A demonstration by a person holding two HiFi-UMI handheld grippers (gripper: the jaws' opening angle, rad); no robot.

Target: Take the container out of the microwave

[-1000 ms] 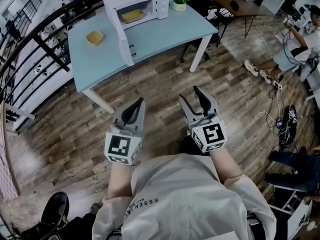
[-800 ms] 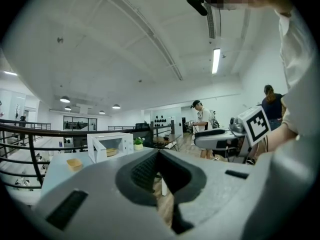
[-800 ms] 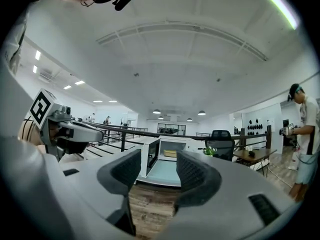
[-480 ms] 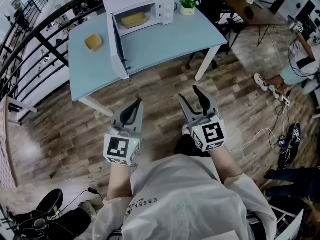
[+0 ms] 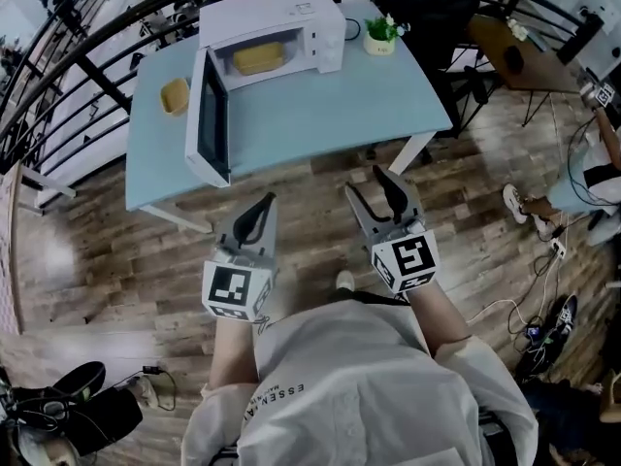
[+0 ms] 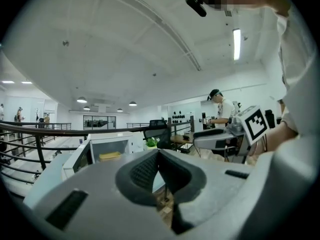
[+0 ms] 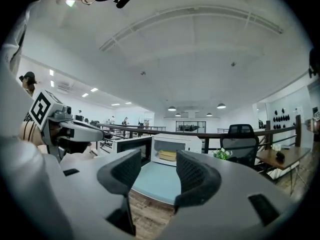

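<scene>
The container (image 5: 259,58) is sitting inside the microwave (image 5: 277,10), a low yellow tub roughly in the middle of the cavity, and nothing is touching it. The door (image 5: 209,119) is swung wide open on the left side and hangs out past the front edge of the counter (image 5: 330,105).

You're not in reach. Both tongs are held low in front of you over the floor (image 5: 320,178), well short of the counter. The right tongs (image 5: 370,184) are spread open with nothing between them. The left tongs (image 5: 258,210) are pinched shut, also on nothing.

What I'd do from here:
- Step up square to the cavity and stay right of the door, so your left arm doesn't bump it.
- Lead with the right tongs. They're already open and line up with the opening better than the left.
- Go in low and level, and take the near wall of the tub with one tong inside and one outside. Get a proper bite on the wall, since a shallow pinch on the lip will probably slip.
- I can't tell from here whether there's anything in it, so treat it as full and pull it straight out without tipping.
- If you want the left tongs to help steady it, open them before you reach in.

Heads up: there's a similar yellow dish (image 5: 175,95) out on the counter, left of the door. That's not the one you want. The plant (image 5: 381,35) on the right is clear of your path.
</scene>
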